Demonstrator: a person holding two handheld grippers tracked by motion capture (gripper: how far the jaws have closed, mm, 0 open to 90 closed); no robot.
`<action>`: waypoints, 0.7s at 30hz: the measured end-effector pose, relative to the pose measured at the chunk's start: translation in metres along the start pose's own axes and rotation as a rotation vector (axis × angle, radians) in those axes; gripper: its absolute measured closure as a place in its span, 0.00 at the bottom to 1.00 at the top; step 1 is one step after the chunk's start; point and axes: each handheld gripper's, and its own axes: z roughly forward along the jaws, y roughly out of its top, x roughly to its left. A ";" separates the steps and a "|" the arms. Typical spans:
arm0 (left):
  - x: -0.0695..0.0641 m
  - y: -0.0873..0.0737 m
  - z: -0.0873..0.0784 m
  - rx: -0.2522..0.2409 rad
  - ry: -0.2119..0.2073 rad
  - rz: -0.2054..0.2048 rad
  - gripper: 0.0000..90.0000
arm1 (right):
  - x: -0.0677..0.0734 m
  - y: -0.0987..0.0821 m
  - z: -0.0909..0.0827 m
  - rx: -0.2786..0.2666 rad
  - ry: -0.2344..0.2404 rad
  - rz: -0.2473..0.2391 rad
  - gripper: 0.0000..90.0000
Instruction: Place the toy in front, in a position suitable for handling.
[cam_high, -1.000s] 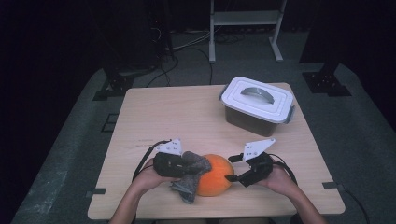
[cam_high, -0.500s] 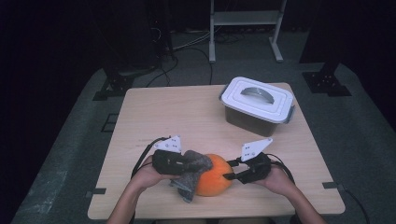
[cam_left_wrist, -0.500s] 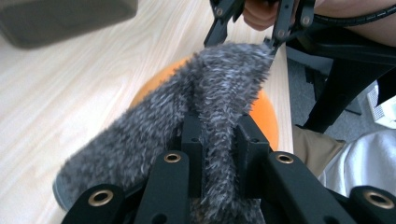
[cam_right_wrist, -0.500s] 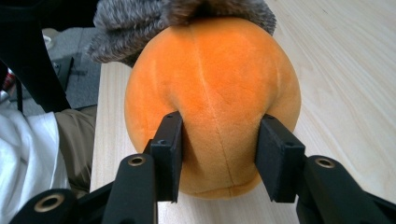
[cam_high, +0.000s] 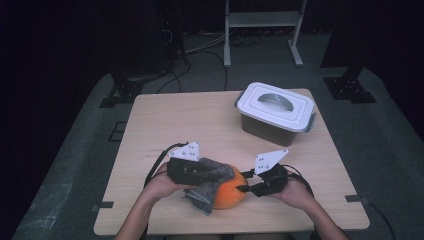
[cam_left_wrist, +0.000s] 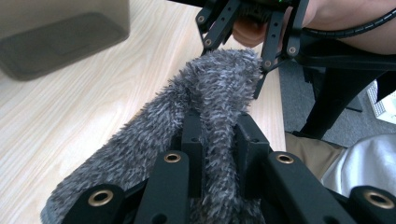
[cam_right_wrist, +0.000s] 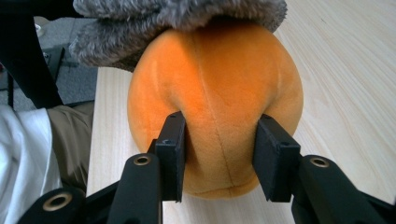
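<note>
An orange plush ball (cam_high: 231, 193) rests on the wooden table (cam_high: 180, 120) near its front edge. A grey fuzzy cloth (cam_high: 210, 181) is draped over the ball's left and top side. My left gripper (cam_high: 200, 171) is shut on a fold of that grey fuzzy cloth (cam_left_wrist: 205, 93), with the pile bulging between the jaws of the left gripper (cam_left_wrist: 219, 135). My right gripper (cam_high: 248, 183) comes in from the right. The right gripper (cam_right_wrist: 222, 156) pinches the orange plush ball (cam_right_wrist: 219, 79), and its jaws dent the fabric. The cloth (cam_right_wrist: 177, 14) hangs over the ball's far side.
A grey bin with a white handled lid (cam_high: 276, 107) stands at the table's back right. The person's legs and chair base (cam_left_wrist: 336, 93) sit just past the front edge. A white shelf frame (cam_high: 262, 20) stands on the floor behind.
The right gripper has edged slightly left against the ball. The cloth, the ball and the left gripper have hardly moved.
</note>
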 end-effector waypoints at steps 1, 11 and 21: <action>-0.001 0.001 0.001 -0.002 -0.004 0.005 0.85 | 0.001 0.001 0.001 -0.001 0.001 0.001 0.63; 0.000 -0.009 0.007 0.052 0.018 -0.003 0.85 | 0.000 0.000 0.004 -0.012 0.007 0.018 0.49; 0.003 -0.027 -0.005 0.042 0.023 -0.045 0.85 | -0.011 -0.014 0.013 -0.022 0.041 0.103 0.27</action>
